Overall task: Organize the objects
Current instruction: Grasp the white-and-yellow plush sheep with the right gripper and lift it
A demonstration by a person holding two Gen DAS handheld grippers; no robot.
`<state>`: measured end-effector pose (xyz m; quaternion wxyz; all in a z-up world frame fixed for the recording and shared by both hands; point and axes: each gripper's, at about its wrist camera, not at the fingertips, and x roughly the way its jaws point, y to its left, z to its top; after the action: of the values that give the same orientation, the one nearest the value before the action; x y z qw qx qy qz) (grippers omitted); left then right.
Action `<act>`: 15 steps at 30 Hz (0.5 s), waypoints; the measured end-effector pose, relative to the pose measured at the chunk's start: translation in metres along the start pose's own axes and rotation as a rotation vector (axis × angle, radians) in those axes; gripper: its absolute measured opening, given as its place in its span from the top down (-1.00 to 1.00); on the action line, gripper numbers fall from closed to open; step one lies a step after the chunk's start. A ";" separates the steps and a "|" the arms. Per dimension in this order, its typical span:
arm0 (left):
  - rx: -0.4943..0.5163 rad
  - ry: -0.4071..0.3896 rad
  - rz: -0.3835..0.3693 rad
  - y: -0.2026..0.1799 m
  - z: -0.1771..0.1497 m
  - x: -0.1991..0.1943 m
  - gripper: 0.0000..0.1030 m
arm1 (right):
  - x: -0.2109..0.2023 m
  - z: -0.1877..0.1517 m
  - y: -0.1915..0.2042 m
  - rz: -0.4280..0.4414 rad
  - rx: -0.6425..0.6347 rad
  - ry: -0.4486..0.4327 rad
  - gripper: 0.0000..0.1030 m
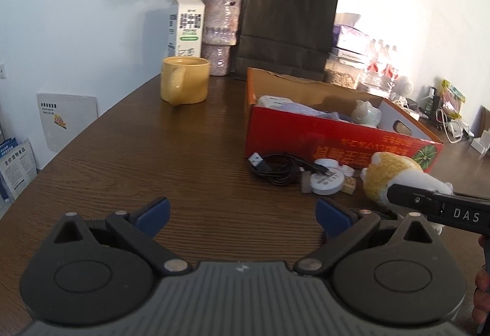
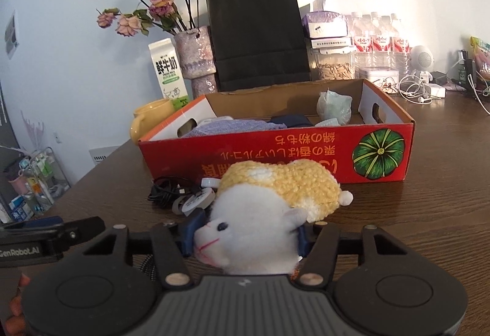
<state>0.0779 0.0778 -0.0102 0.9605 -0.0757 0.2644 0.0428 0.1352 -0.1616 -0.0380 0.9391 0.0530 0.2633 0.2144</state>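
Observation:
A yellow and white plush toy (image 2: 275, 201) lies on the wooden table in front of a red cardboard box (image 2: 306, 158). My right gripper (image 2: 248, 232) is shut on the plush toy's white head. The toy also shows at the right in the left wrist view (image 1: 395, 177), with the right gripper's arm over it. My left gripper (image 1: 242, 213) is open and empty above bare table. A black cable (image 1: 275, 167) and white round tape rolls (image 1: 326, 180) lie by the box's front wall. The box holds cloth and small items.
A yellow mug (image 1: 185, 79), a milk carton (image 1: 185, 25), a vase of dried roses (image 1: 220, 33) and a black paper bag (image 1: 284, 30) stand behind the box. Water bottles (image 2: 379, 42), jars and cables (image 2: 416, 91) crowd the far right.

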 end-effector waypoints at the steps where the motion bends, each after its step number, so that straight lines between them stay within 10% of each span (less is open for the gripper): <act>1: 0.007 0.003 -0.002 -0.004 0.000 0.000 -1.00 | -0.002 0.000 -0.002 0.010 -0.002 -0.007 -0.08; 15: 0.127 0.095 -0.083 -0.063 -0.001 0.013 -1.00 | -0.036 -0.001 -0.046 0.043 -0.018 -0.110 -0.07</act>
<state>0.0959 0.0160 -0.0102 0.9506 -0.0276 0.3086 -0.0177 0.1245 -0.2181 -0.0313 0.9478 0.0621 0.2081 0.2334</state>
